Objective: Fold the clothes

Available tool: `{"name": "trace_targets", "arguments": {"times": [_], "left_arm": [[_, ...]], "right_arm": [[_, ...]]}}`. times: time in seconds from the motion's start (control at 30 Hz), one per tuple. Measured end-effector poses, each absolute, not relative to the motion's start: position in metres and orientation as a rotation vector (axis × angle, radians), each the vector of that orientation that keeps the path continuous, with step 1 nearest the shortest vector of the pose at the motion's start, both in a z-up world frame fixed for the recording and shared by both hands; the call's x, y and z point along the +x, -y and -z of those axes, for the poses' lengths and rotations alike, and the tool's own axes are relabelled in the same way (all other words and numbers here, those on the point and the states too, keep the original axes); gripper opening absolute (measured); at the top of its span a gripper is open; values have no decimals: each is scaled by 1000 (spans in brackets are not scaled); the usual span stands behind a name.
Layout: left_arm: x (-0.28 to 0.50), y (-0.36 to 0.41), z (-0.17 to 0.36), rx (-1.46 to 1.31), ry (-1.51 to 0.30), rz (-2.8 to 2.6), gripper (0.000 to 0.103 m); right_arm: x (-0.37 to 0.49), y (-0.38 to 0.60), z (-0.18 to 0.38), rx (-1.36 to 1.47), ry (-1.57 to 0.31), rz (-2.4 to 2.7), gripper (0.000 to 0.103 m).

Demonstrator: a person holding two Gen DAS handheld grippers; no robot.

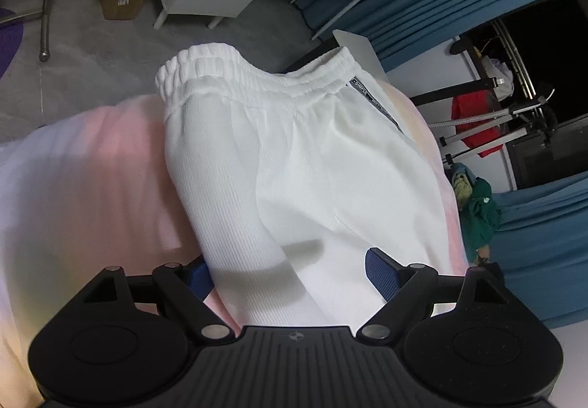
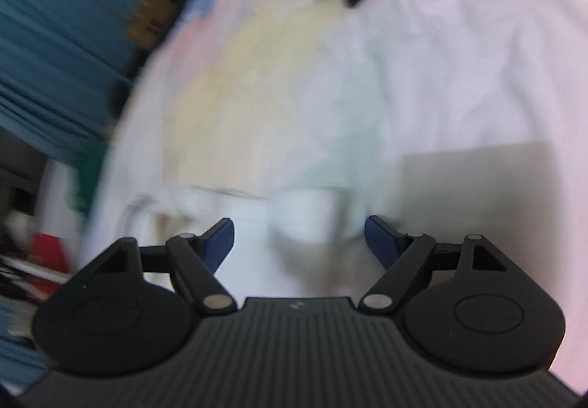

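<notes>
Both grippers (left [image 1: 290, 270], right [image 2: 298, 239]) gape over the white pants [image 1: 294, 158], mid-frame, gripping nothing. I'd pinch the leg ends evenly, no bunching.

Both grippers, left [image 1: 290, 275] and right [image 2: 299, 242], are black with ribbed bodies, silver pivot screws behind blue ribbed fingertips [image 1: 382, 274].

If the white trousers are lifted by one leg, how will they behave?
The white trousers will probably hang limp, since the ribbed knit already creases softly. The gathered waistband looks thicker, so that end may pull downward. They seem unlikely to slip on the sheet.
</notes>
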State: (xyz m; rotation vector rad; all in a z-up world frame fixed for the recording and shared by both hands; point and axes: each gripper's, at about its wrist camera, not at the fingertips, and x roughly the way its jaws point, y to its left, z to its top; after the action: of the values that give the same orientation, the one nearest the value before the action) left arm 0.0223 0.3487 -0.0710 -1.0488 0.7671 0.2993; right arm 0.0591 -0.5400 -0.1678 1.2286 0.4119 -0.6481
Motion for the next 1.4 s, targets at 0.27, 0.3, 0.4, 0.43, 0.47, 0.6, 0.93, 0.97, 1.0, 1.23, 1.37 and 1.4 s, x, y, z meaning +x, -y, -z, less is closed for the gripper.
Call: {"name": "trace_targets", "arguments": {"times": [0.27,0.3,0.4,0.43,0.47,0.6,0.93,0.97,1.0,1.23,1.37,1.4], "left_arm": [[35,-348,78,-1019,-794,-309,62],[37,-348,79,-1007,-809,-323,59],[41,-349,82,-991,-824,-354,33],[40,-350,82,-995,-816,-361,26],[40,-351,82,-998,-806,-366,21],[35,-351,74,-1003,-737,-352,16],[0,-336,18,-945,-528,-269,14],[6,-336,10,-938,-530,-261,14],[14,-337,2,-935,-534,-253,14],[139,-337,-46,-902,-569,-266,14],[227,-337,-60,-876,-615,-301,15],[256,-338,-54,-867,-641,-322,15]], "right_arm": [[67,534,178,1297,-406,522,61],[69,533,178,1269,-432,545,46],[71,531,178,1197,-475,596,9],[71,531,175,1181,-471,600,8],[71,531,172,1167,-466,601,8],[71,533,154,1102,-419,604,7],[51,522,106,978,-270,611,6],[54,521,100,967,-265,605,6],[60,521,93,958,-261,597,6],[154,524,44,900,-249,549,6],[258,521,34,815,-307,560,6],[283,520,35,795,-324,571,6]]}}
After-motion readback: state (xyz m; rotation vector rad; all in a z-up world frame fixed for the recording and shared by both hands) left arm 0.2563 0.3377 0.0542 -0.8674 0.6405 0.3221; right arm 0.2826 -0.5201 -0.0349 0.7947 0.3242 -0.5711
